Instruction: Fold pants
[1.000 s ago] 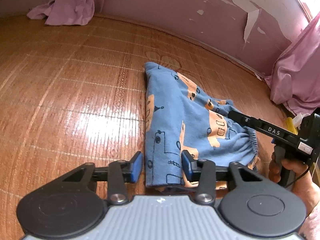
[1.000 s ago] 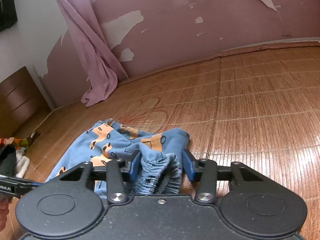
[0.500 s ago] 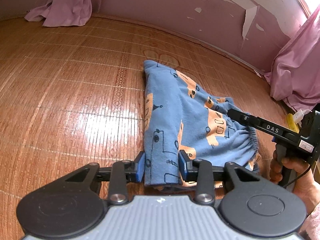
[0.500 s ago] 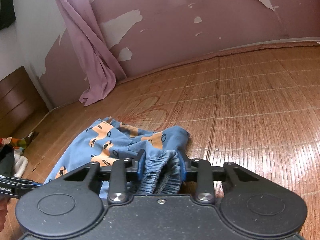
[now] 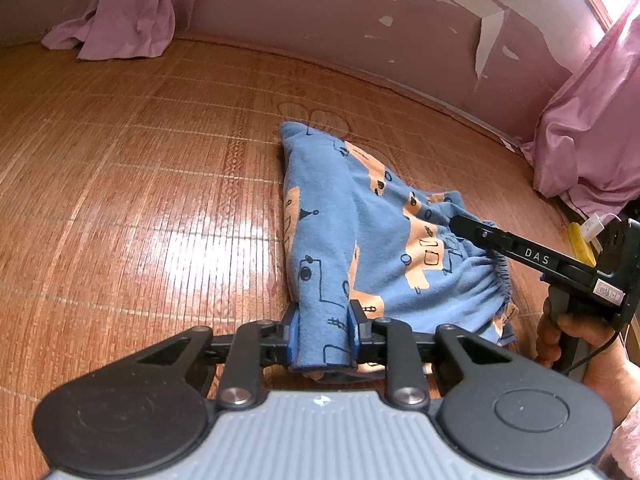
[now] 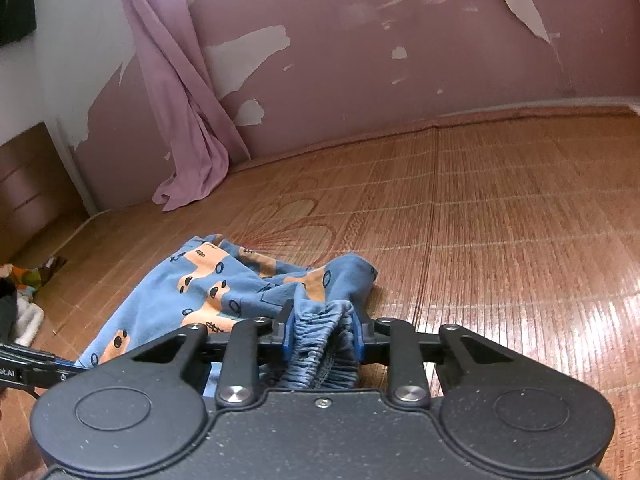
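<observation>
a home bedroom: woven bamboo mat (image 5: 120, 184), pink curtains (image 6: 180, 120), peeling pink wall (image 6: 400, 80).

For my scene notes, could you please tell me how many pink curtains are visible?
2: one curtain bunched on the mat's far left corner by the wall, another curtain hanging at the far right near the window. More may be hidden.

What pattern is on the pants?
Blue pants with orange patches and black line drawings; clearest in the left wrist view.

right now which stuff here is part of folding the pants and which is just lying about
Part of the job:
blue pants with orange print
left gripper, shut on a leg hem
right gripper, shut on the elastic waistband

Just lying about:
pink curtain
bundle of clothes by the wall
yellow object
</observation>
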The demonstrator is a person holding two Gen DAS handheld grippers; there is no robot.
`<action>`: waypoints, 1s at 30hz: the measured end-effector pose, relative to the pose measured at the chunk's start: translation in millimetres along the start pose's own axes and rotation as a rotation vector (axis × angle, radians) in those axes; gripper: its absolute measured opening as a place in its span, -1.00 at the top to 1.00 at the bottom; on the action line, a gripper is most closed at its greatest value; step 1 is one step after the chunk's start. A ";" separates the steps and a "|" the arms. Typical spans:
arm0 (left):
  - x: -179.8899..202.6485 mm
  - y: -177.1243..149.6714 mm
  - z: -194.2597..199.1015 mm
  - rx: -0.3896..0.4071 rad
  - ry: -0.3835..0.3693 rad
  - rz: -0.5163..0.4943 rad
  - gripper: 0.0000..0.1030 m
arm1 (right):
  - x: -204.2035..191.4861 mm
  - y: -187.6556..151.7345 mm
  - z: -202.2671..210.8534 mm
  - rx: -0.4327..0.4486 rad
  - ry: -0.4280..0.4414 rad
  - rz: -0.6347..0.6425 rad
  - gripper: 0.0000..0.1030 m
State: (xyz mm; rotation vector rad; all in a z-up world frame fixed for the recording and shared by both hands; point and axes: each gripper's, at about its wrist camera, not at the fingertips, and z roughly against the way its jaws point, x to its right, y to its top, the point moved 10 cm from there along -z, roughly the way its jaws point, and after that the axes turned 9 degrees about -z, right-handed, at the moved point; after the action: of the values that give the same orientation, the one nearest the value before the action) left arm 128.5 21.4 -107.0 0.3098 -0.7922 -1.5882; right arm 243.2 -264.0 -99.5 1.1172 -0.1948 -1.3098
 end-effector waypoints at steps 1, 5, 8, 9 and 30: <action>0.1 0.0 0.2 0.001 -0.001 0.000 0.54 | -2.4 0.1 1.0 0.005 -0.008 0.015 0.46; 1.4 1.1 1.7 0.009 0.002 -0.001 0.60 | -12.6 1.6 7.0 0.042 -0.037 0.076 0.50; 5.3 2.8 3.7 0.016 0.015 -0.021 0.61 | -20.8 3.6 13.0 0.071 -0.056 0.128 0.52; 6.1 3.3 4.1 0.017 0.018 -0.025 0.61 | -24.1 4.5 15.3 0.083 -0.062 0.150 0.53; 15.3 127.1 -25.0 0.207 0.035 -0.079 0.65 | -41.1 128.8 -20.8 0.222 -0.179 0.552 0.55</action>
State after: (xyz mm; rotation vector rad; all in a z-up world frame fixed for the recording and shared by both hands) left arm 238.2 0.3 -39.7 0.5227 -0.9289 -1.5726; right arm 329.4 -237.6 3.4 1.0299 -0.7422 -0.9007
